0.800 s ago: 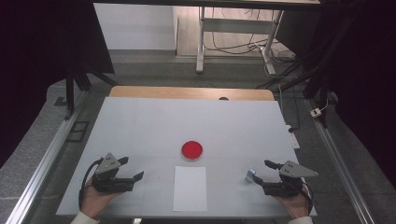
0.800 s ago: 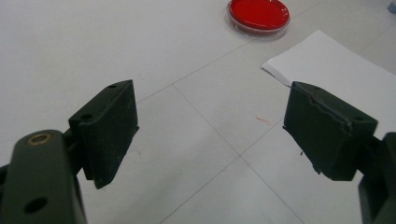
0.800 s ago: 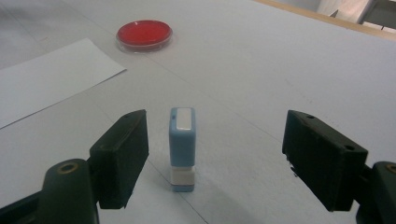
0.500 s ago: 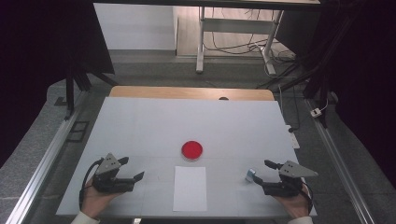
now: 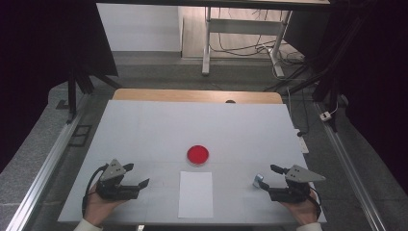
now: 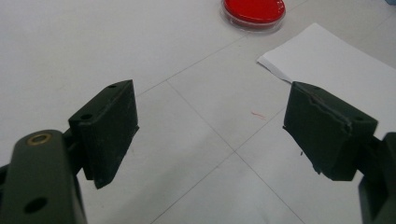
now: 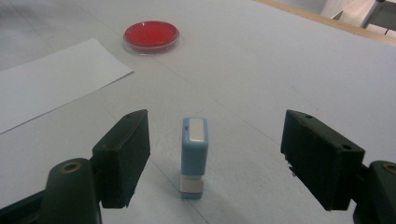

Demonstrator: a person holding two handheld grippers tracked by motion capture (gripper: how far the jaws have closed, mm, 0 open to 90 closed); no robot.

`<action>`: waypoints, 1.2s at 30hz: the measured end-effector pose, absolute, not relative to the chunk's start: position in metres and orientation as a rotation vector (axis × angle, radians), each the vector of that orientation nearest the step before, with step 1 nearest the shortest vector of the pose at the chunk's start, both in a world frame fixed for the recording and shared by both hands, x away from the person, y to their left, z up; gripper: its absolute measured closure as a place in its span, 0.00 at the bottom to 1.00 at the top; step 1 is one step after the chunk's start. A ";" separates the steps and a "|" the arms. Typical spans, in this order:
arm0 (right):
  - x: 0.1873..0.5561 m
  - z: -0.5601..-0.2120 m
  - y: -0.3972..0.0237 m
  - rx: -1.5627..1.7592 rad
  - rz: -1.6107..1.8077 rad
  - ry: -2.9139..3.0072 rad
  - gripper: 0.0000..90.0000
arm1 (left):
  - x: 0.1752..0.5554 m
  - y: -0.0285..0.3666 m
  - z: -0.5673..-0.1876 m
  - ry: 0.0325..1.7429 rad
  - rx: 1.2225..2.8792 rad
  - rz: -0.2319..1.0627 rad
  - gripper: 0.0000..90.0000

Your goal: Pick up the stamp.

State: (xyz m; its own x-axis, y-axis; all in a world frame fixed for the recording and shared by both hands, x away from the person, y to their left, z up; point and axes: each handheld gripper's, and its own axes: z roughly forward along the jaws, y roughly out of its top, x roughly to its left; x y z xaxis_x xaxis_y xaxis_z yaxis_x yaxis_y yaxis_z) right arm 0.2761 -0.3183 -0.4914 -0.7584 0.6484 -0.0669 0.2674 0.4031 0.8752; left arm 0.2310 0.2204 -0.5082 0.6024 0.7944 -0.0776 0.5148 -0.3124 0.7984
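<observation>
While both hands rest low at the near edge of the white table (image 5: 144,125), the right gripper (image 5: 267,180) sits with its jaws spread wide, and look at that: a small blue stamp (image 7: 194,156) stands upright on the surface just ahead of them, roughly centred on the gap, touched by neither pad. From the high view the stamp (image 5: 258,180) shows as a little pale block just beside that gripper's tips, toward the middle of the table.

Over on the other side, the left gripper (image 5: 137,175) is open just as wide, with bare table between its jaws. Its own camera looks across faint seam lines in the tabletop toward the sheet of white paper (image 6: 336,70) and the red round dish (image 6: 253,10) beyond.

That sheet of white paper (image 5: 195,193) lies flat in the middle near the front edge, between the two grippers and well apart from each. The red round dish (image 5: 197,154) sits just past the paper's far end, close to it but not on it.

Nothing stands between the right jaws and the stamp. At the far edge a wooden strip (image 5: 197,95) runs along the table, with metal rails (image 5: 43,168) flanking both sides.
</observation>
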 end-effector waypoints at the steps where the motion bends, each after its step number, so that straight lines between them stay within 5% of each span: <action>1: 0.275 -0.490 -0.318 0.787 1.302 2.264 0.27 | 0.231 0.220 -0.508 1.037 1.990 0.422 0.20; 36: 0.289 -0.428 -0.287 0.810 1.163 2.397 0.29 | 0.235 0.218 -0.509 1.032 2.000 0.400 0.20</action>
